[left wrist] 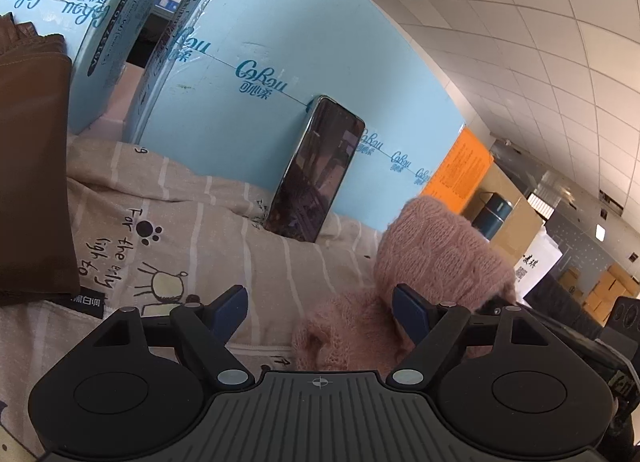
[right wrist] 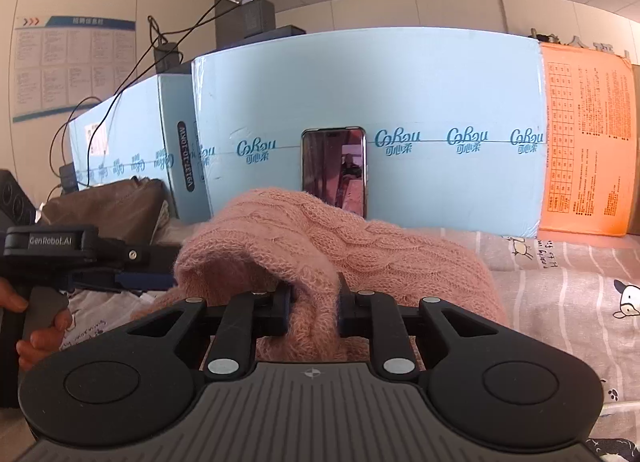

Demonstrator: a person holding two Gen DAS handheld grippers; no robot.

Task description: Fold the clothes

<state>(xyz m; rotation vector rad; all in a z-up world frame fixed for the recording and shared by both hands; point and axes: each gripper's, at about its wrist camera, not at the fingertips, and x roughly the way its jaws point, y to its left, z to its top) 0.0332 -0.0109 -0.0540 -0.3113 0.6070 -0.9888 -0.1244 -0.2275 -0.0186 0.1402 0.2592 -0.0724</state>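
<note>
A pink cable-knit sweater (right wrist: 304, 229) lies bunched on a striped cartoon-print bedsheet (right wrist: 568, 286). My right gripper (right wrist: 314, 310) is shut on a fold of its near edge, and the knit rises in a hump just beyond the fingers. In the left wrist view the sweater (left wrist: 436, 254) sits to the right. My left gripper (left wrist: 320, 302) stands open, its right blue pad (left wrist: 408, 308) against the knit and bare sheet between the jaws. From the right wrist view the left gripper (right wrist: 170, 282) reaches the sweater's left side, with a person's hand (right wrist: 40, 326) on its handle.
Tall light-blue cartons (right wrist: 400, 101) wall off the far side, with a dark phone (right wrist: 334, 169) leaning upright against them. An orange carton (right wrist: 584, 141) stands at the right. A folded brown garment (left wrist: 32, 165) lies at the left of the sheet. Cables and black devices top the cartons.
</note>
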